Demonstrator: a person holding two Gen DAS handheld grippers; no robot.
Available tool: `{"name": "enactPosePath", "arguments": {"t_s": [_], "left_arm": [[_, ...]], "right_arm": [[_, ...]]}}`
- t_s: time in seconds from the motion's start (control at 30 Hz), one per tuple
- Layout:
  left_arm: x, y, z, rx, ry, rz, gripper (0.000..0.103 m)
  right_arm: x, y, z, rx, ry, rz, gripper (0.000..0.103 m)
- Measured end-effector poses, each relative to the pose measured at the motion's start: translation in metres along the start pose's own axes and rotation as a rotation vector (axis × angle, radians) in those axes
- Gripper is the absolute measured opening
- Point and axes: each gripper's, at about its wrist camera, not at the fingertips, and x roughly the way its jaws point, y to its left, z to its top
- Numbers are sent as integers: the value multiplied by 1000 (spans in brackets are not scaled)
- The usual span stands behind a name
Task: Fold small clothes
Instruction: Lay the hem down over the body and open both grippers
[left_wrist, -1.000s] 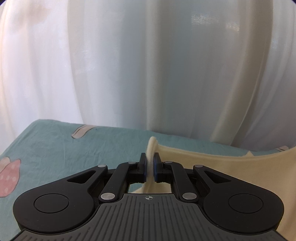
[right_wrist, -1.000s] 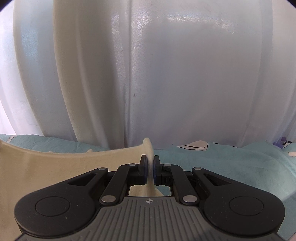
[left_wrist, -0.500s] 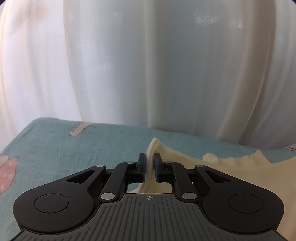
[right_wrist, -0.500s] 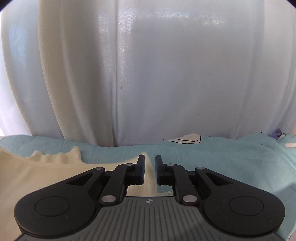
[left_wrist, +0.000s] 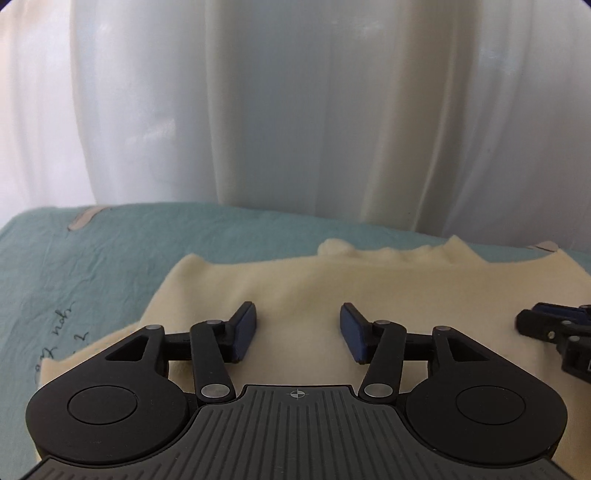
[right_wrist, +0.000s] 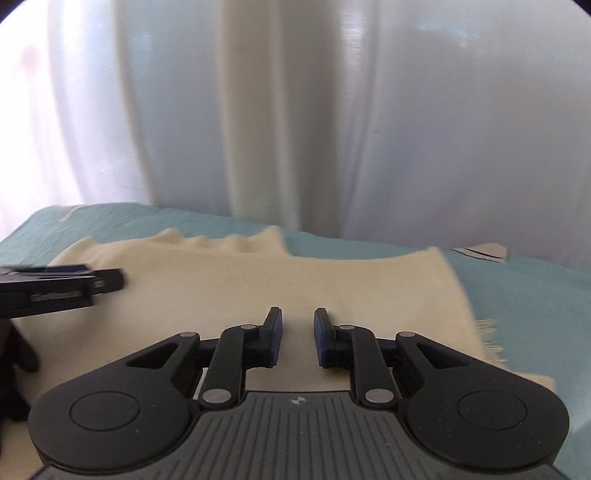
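Note:
A cream garment (left_wrist: 369, 280) lies spread flat on the teal bedsheet (left_wrist: 110, 258), its wavy far edge toward the curtain. My left gripper (left_wrist: 297, 314) hovers low over the garment's left part. Its jaws are opening wide and nothing is between the blue pads. In the right wrist view the same garment (right_wrist: 332, 280) lies under my right gripper (right_wrist: 297, 317), whose jaws stand a small gap apart with no cloth between them. Each gripper shows at the edge of the other's view: the right gripper (left_wrist: 546, 325) and the left gripper (right_wrist: 74, 280).
A white curtain (left_wrist: 295, 110) hangs right behind the bed's far edge. The sheet (right_wrist: 535, 295) extends to the right of the garment's frayed right edge (right_wrist: 487, 332). Printed patches (right_wrist: 480, 251) and dark script (left_wrist: 55, 332) mark the sheet.
Both grippers were shut on the raised cream edge, then let it go and sank toward the bed. The garment dropped flat. The left jaws spread wide, the right only a little.

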Motion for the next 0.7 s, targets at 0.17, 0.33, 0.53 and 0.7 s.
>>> {"name": "enactPosePath", "arguments": {"t_s": [0.17,0.33,0.53,0.7], "left_arm": [[2,35,-1,-169,-21,-61,56],[-7,42,-2,-196,-20,-57,53],[-72,62,-12,-203,-28,-38,65],[-76,69,-34,-113,25,60,65]], "right_arm": [[1,-50,3,177,-30,-78,0],[-13,-28,2,95,-22,-103,7],[-69,-17,-24,20,-34,-7,19],[-79,-27,-36,37,-37,-78,18]]}}
